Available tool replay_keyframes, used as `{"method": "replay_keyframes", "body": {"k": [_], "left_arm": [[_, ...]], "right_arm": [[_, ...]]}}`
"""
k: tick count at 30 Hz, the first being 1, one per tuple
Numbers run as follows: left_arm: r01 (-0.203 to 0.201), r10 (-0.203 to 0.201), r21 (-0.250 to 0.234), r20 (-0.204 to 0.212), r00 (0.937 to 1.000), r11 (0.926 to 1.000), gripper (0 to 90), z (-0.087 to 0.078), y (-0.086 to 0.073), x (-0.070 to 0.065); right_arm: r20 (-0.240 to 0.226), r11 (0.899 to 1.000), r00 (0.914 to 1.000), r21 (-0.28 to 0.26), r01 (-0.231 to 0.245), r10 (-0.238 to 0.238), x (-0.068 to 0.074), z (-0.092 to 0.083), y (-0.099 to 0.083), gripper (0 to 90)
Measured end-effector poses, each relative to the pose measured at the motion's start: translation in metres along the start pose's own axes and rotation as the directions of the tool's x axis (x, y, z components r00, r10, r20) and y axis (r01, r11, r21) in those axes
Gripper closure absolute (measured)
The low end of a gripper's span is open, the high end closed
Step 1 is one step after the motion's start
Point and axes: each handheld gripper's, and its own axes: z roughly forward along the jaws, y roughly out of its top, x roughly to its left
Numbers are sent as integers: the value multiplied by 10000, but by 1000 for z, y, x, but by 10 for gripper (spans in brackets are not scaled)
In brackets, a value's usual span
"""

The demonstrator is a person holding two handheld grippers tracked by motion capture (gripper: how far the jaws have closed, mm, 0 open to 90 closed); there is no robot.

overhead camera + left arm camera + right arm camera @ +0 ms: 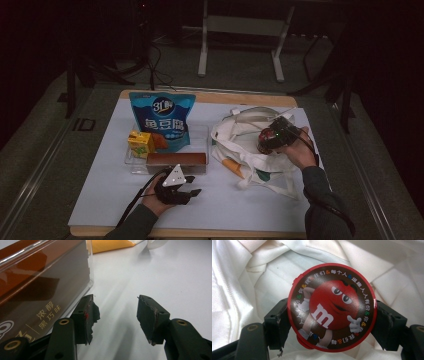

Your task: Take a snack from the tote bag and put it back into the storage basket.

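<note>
While over bag [242, 290], right tool [332, 322] gripping tin [332, 307]

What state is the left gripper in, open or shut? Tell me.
Open. The left gripper has a wide gap between its jaws with bare white table showing through, and nothing is held; the brown box lies beside it.
</note>
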Motion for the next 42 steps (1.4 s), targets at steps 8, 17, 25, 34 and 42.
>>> {"method": "replay_keyframes", "body": {"k": [8, 17, 25, 34, 42], "left_arm": [[2, -2, 3, 9, 10000, 10000, 479, 0, 0, 0], [8, -8, 3, 17, 10000, 10000, 479, 0, 0, 0], [14, -14, -2, 25, 10000, 10000, 479, 0, 0, 0], [8, -8, 2, 17, 10000, 10000, 479, 0, 0, 0], [-1, 1, 4, 22, 10000, 10000, 479, 0, 0, 0]], "right_arm": [[-69, 9998, 9999, -98, 143, -144, 4, -4, 4, 258], [-186, 9990, 9992, -282, 340, -345, 9, -9, 9, 259], [-328, 9981, 9982, -351, 498, -509, 15, -14, 14, 258], [-420, 9969, 9968, -430, 664, -682, 21, -17, 19, 259], [-486, 9954, 9953, -498, 818, -842, 27, -20, 24, 259]]}}
